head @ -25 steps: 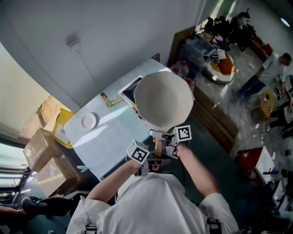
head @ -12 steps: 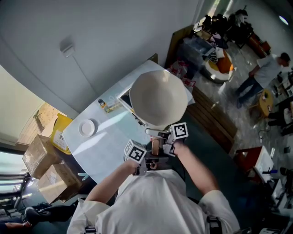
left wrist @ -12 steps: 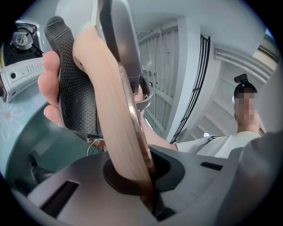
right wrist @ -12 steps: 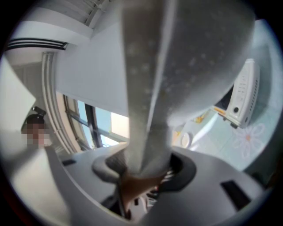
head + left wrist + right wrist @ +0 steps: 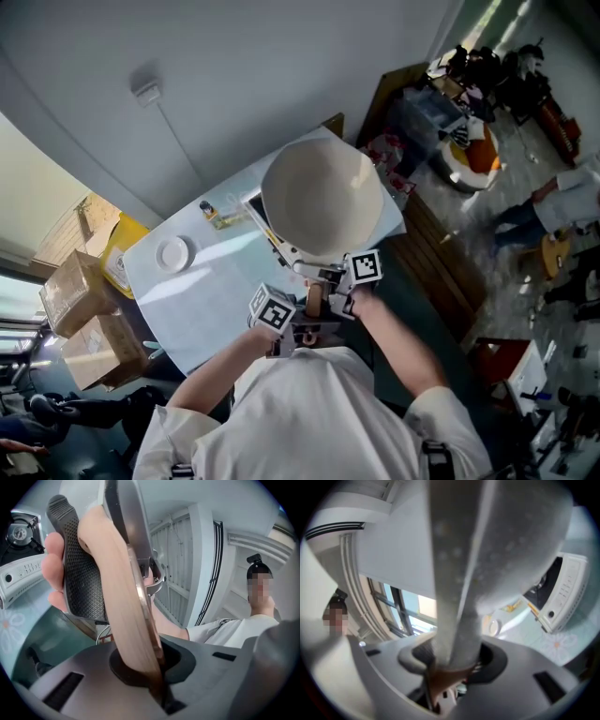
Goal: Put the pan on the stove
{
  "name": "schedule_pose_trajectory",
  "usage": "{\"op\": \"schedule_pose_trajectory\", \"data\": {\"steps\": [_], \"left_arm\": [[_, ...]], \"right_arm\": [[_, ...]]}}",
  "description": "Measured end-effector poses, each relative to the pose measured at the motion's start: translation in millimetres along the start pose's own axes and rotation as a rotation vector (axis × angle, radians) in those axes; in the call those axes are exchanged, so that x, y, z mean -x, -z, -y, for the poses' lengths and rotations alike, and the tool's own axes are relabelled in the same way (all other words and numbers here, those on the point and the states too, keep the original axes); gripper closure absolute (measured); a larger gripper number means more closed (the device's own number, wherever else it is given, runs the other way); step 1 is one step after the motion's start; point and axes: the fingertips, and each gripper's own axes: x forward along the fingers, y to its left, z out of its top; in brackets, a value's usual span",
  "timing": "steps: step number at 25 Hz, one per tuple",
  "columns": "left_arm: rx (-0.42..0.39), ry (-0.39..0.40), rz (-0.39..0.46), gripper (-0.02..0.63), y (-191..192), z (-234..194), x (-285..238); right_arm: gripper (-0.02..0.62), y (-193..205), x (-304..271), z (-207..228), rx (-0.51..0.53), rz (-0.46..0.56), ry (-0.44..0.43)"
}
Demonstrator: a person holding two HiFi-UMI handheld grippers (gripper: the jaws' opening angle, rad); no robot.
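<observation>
The pan (image 5: pixel 323 202) hangs over the stove (image 5: pixel 565 595) on the tabletop (image 5: pixel 206 281); left tool (image 5: pixel 298 328) pinches its wooden handle (image 5: pixel 117 597), right tool (image 5: pixel 336 284) clamps the thicker neck (image 5: pixel 454 597). Hold it level, centre, lower gently

Plain grey-white wall (image 5: pixel 244 66) behind pale surface (image 5: pixel 202 298). Small wall box (image 5: pixel 147 92), cable running down from it. Cardboard boxes (image 5: pixel 70 302) stacked at left, yellow bin (image 5: pixel 122 246) beside them. Wooden bench (image 5: pixel 441 270) just right of surface. Glossy grey floor (image 5: pixel 511 281) beyond, catching daylight. Dark clutter (image 5: pixel 487 70) at far right. Person (image 5: pixel 570 202) in white top near it. Tall window (image 5: pixel 180 569) with vertical bars, bright.
</observation>
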Motion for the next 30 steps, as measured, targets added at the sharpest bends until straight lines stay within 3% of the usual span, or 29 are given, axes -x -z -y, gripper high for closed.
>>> {"op": "schedule_pose_trajectory", "data": {"steps": [8,19,25,30], "left_arm": [[0.0,-0.052,0.146,0.584,-58,-32,-12],[0.023,-0.153,0.329,0.584,-107,-88,-16],[0.063,-0.147,0.416,0.583,-113,-114,-10],[0.087,-0.145,0.42,0.583,-106,-135,-1]], "right_arm": [[0.394,-34,4,25,-0.039,-0.119,-0.027],[0.394,-53,-2,69,-0.076,-0.316,-0.066],[0.394,-46,-9,98,-0.123,-0.376,-0.067],[0.394,-38,-17,122,-0.164,-0.388,-0.052]]}}
